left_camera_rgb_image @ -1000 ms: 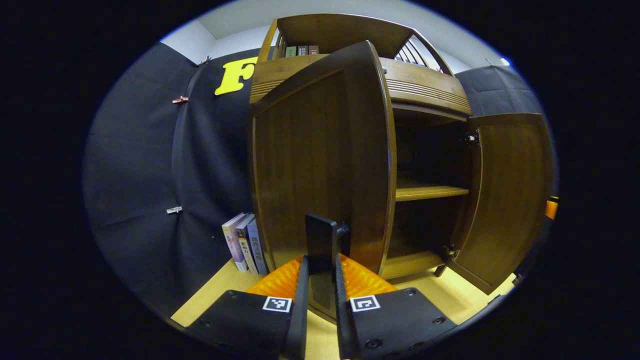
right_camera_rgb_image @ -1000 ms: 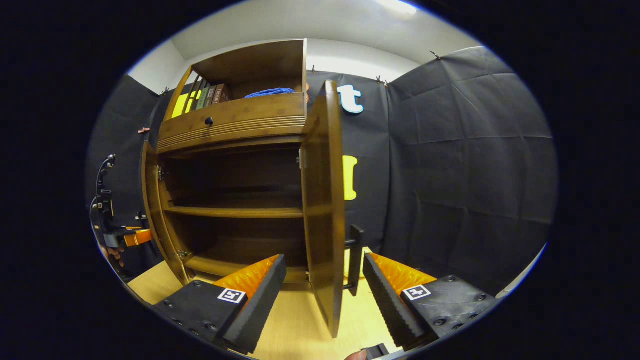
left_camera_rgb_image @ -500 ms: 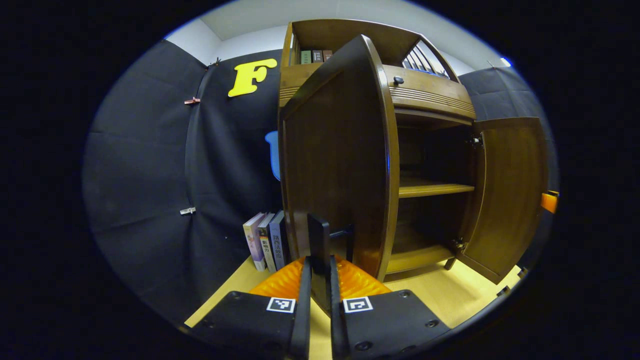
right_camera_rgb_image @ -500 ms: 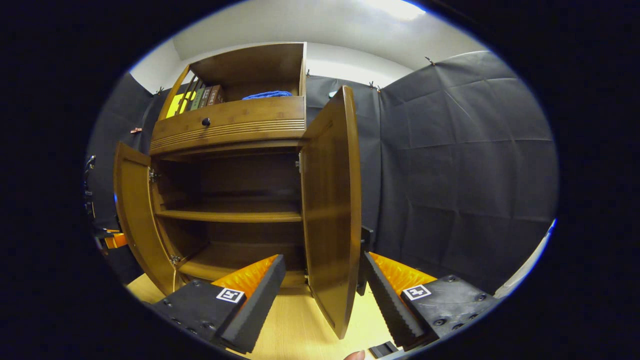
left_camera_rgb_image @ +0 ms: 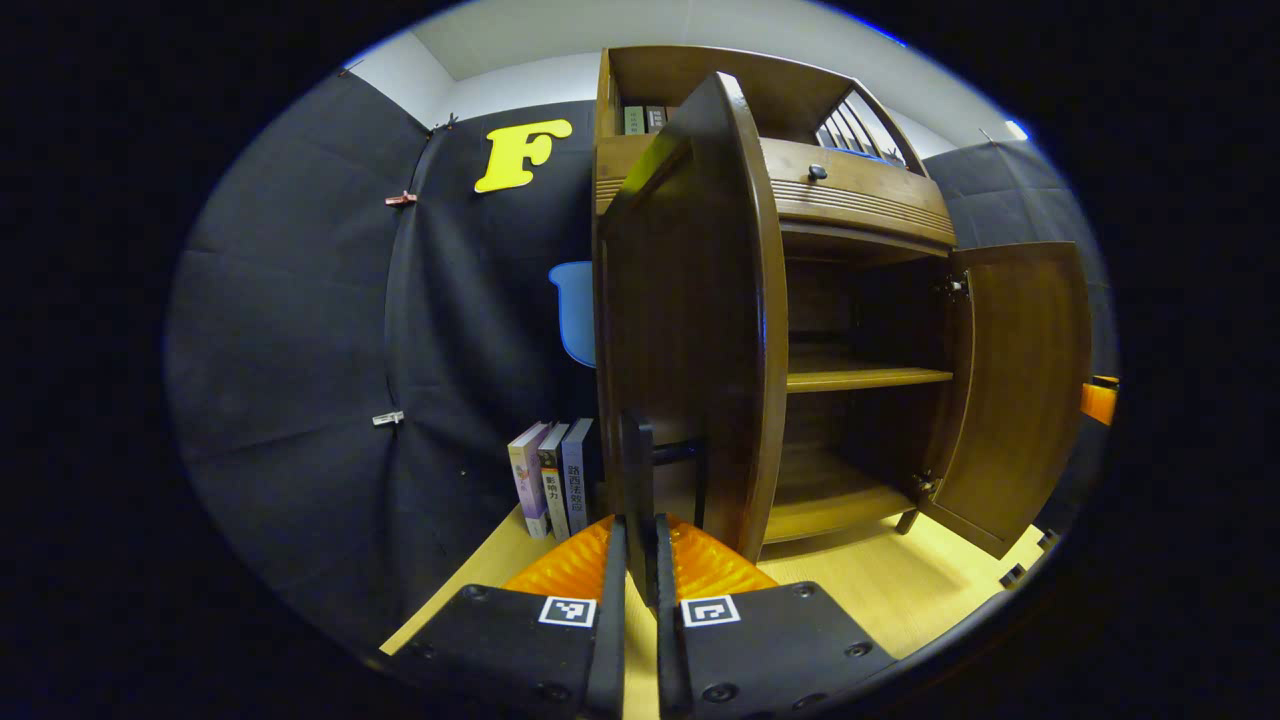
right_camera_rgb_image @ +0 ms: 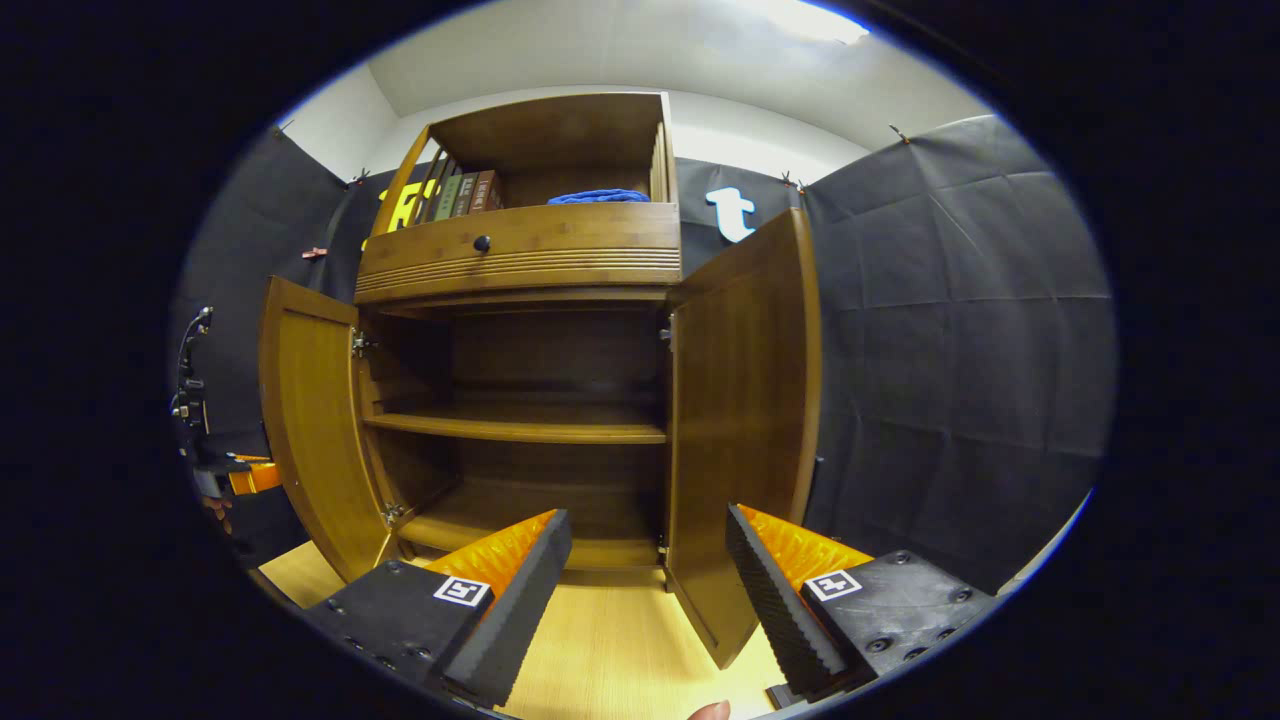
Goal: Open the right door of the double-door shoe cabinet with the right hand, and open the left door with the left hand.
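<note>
Shoe cabinet [right_camera_rgb_image: 520,330] stands with both doors swung out, interior shelves exposed. In the left gripper view, the left door [left_camera_rgb_image: 690,320] rises directly ahead of the left claw [left_camera_rgb_image: 640,560], nearly edge-on; the claw's fingers are closed together on the dark vertical door handle [left_camera_rgb_image: 637,470], one finger on each side of it. Just left of that claw, three books [left_camera_rgb_image: 552,478] stand upright on the floor against the cabinet's side. The right door [left_camera_rgb_image: 1010,385] appears farther off to the right, seen from its inner face.

In the right gripper view, the right claw [right_camera_rgb_image: 648,580] is spread wide, holding nothing; the right door [right_camera_rgb_image: 745,420] stands ahead, its lower edge between the two fingers but touching neither. This view also shows the upper drawer with its knob [right_camera_rgb_image: 481,243], books and a blue cloth [right_camera_rgb_image: 600,196] on the top shelf, and, far left, the other claw [right_camera_rgb_image: 245,478] beyond the left door [right_camera_rgb_image: 310,430].
</note>
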A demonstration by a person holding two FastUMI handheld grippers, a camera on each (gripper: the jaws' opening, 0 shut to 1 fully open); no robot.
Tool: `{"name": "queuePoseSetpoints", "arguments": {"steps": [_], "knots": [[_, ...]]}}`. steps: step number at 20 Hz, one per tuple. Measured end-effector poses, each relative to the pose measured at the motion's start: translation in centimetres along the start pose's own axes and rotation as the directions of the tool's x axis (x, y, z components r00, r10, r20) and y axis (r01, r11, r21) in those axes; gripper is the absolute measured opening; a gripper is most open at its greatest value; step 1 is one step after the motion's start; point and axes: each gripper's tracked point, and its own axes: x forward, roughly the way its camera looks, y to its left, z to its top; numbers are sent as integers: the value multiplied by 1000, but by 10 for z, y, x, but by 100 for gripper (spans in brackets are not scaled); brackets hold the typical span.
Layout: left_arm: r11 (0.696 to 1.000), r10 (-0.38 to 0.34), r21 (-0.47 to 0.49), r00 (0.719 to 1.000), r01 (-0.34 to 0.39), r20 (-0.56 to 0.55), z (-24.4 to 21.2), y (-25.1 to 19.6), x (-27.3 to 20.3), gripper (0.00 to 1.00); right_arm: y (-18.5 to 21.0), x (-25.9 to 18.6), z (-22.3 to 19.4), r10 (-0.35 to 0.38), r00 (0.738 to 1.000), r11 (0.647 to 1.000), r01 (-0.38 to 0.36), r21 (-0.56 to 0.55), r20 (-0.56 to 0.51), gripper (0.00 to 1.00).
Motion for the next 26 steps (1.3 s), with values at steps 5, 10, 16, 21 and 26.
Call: {"name": "queuePoseSetpoints", "arguments": {"steps": [5,10,16,21,26], "knots": [[998,46,-43,999,-46,-2,-1,34,-3,12,21,1,2,41,999,999,-40,-25,2,98],[995,-18,-93,1000,18,-2,-2,56,-4,8,32,1,-1,61,998,998,-61,-26,-6,98],[999,-43,-21,999,43,8,-2,56,-9,6,40,4,0,61,998,998,-61,-32,-5,98],[999,-15,-32,1000,16,23,2,56,-15,7,40,7,4,59,998,997,-60,-53,-9,98],[1000,5,-15,999,-4,40,5,55,-32,7,43,14,8,73,997,996,-73,-58,-3,98]]}}
